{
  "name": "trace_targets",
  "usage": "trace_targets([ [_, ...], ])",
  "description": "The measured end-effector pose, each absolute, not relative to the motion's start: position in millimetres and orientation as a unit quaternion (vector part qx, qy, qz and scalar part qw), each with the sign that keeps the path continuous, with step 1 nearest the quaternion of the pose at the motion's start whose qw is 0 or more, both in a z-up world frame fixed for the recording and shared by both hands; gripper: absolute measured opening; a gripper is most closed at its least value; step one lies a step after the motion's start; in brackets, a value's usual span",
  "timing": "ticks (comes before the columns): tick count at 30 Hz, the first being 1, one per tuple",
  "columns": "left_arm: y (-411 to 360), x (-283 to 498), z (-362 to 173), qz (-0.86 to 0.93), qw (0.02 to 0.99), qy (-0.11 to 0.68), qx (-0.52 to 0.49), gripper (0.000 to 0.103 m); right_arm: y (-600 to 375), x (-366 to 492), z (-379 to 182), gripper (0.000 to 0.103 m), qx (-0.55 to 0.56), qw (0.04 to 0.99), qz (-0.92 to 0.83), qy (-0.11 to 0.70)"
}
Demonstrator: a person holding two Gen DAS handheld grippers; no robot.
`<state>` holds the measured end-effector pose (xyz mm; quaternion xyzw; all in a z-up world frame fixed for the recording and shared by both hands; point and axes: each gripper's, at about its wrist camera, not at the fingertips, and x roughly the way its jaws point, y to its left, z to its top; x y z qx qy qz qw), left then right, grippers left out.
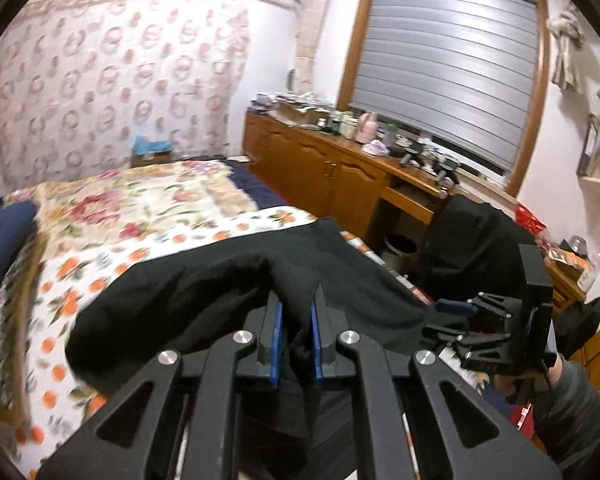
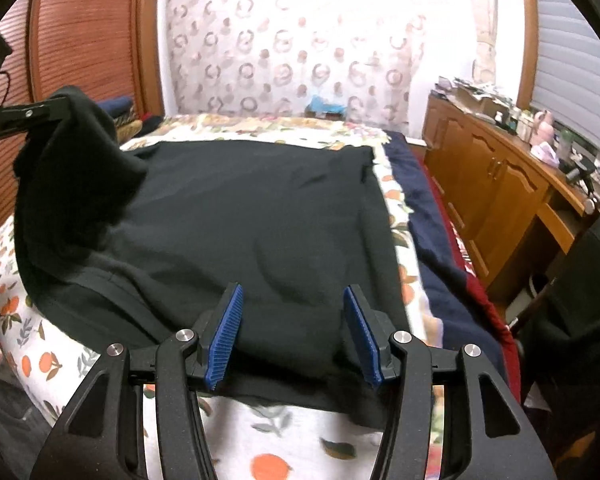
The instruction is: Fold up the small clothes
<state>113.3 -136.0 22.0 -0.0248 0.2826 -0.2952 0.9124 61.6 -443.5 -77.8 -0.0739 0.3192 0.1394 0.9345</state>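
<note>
A black garment (image 2: pixel 240 208) lies spread flat on the bed's orange-print sheet (image 2: pixel 300 432). Its left part is pulled up off the bed in a draped fold. My left gripper (image 2: pixel 60 108) is shut on that raised fabric at the upper left of the right wrist view. In the left wrist view the left gripper (image 1: pixel 296 312) has black cloth (image 1: pixel 204 292) bunched between its blue pads. My right gripper (image 2: pixel 294 312) stands open just above the garment's near edge, its pads apart and pressing on nothing. The right gripper (image 1: pixel 440 318) also shows at the right of the left wrist view, with a sleeved hand behind it.
A floral quilt (image 1: pixel 140 200) and a navy blanket (image 2: pixel 440 260) cover the far and right sides of the bed. A cluttered wooden cabinet (image 2: pixel 480 168) runs along the right wall under a window. A black-draped chair (image 1: pixel 472 240) and a bin (image 1: pixel 400 246) stand beside the bed.
</note>
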Motion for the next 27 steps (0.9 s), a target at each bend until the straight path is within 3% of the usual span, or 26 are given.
trace_targets([
  [10, -222.8, 120.7, 47.3, -0.357, 0.890, 0.282, 0.008, 0.009, -473.5, 59.5, -70.6, 0.053, -0.044, 0.940, 0.145, 0.306],
  [17, -252.6, 125.5, 36.3, -0.343, 0.886, 0.311, 0.041, 0.013, -487.8, 51.2, -68.3, 0.053, -0.027, 0.941, 0.149, 0.302],
  [18, -252.6, 124.1, 35.2, -0.342, 0.885, 0.314, 0.044, 0.015, -488.3, 51.2, -68.6, 0.053, -0.027, 0.941, 0.149, 0.303],
  [21, -249.4, 117.8, 35.0, -0.341, 0.885, 0.312, 0.056, 0.041, -490.3, 50.9, -67.8, 0.053, -0.027, 0.941, 0.149, 0.302],
  [23, -243.2, 114.0, 36.1, -0.336, 0.888, 0.309, 0.061, 0.044, -492.4, 53.4, -66.5, 0.053, -0.024, 0.942, 0.149, 0.300],
  [25, -233.5, 114.5, 35.0, -0.328, 0.890, 0.312, 0.059, 0.059, -491.7, 54.9, -64.4, 0.053, -0.024, 0.943, 0.146, 0.298],
  [27, -218.4, 112.7, 34.7, -0.316, 0.895, 0.311, 0.053, 0.060, -490.1, 54.9, -62.6, 0.053, -0.026, 0.944, 0.145, 0.295],
])
